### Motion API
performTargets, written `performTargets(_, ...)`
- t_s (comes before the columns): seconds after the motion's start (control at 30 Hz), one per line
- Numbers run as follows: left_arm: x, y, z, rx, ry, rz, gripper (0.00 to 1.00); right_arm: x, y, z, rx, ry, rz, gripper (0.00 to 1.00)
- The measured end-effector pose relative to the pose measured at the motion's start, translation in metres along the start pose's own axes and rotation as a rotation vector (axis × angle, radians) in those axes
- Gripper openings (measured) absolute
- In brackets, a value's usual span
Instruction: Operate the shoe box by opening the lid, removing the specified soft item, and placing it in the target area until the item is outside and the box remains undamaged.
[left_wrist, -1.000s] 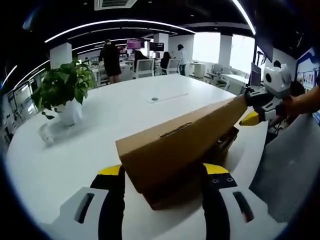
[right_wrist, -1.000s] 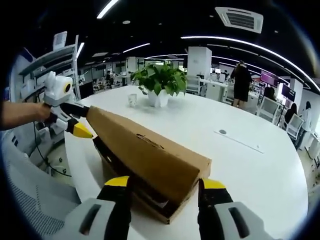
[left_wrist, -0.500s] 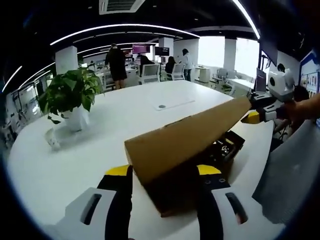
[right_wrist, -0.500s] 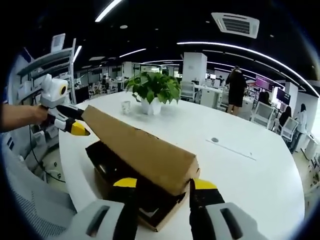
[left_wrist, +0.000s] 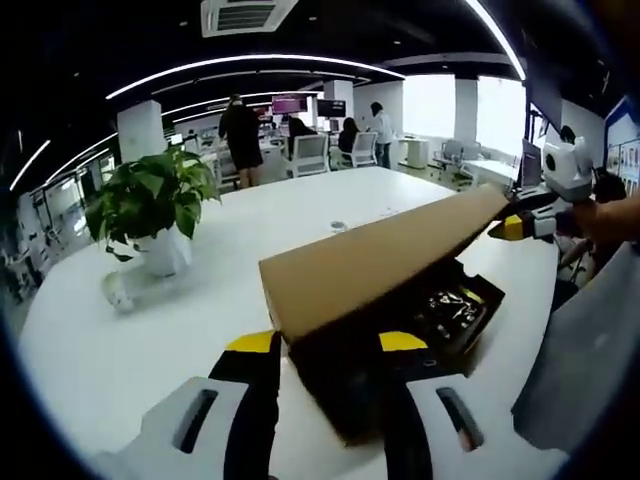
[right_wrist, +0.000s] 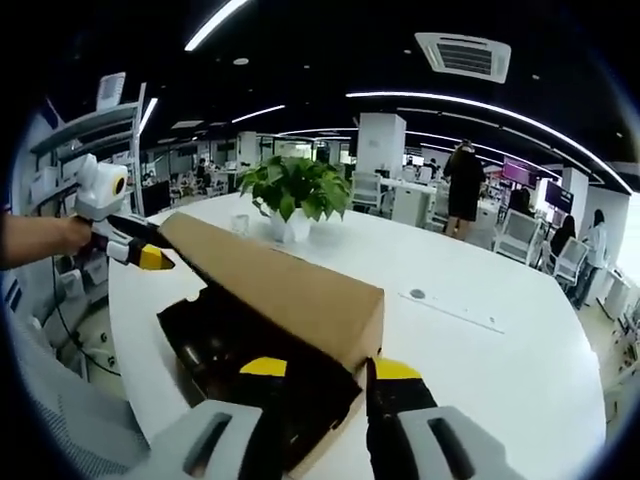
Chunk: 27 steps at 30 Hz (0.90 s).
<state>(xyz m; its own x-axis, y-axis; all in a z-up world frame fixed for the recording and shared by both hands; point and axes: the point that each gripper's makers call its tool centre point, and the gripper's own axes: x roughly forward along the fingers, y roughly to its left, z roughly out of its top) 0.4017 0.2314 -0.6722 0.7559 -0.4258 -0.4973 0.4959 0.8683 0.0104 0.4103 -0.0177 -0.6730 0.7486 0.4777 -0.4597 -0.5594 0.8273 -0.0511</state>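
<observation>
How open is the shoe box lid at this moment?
Partly open: the lid is tilted up off the shoe box, showing its dark interior, both grippers gripping its ends.

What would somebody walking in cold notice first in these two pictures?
The cardboard lid of a shoe box, raised at a slant over the dark open box on the white table, with the left gripper at one end and the right gripper at the other. Behind it, a potted plant stands on the table.
</observation>
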Motion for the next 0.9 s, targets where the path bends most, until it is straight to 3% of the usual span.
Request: performTargets(0.9,0.017,0.039,0.027,0.023,-0.01,0.099,0.04,0.017,-0.026,0.024,0.001,-0.03,-0.04,0.13)
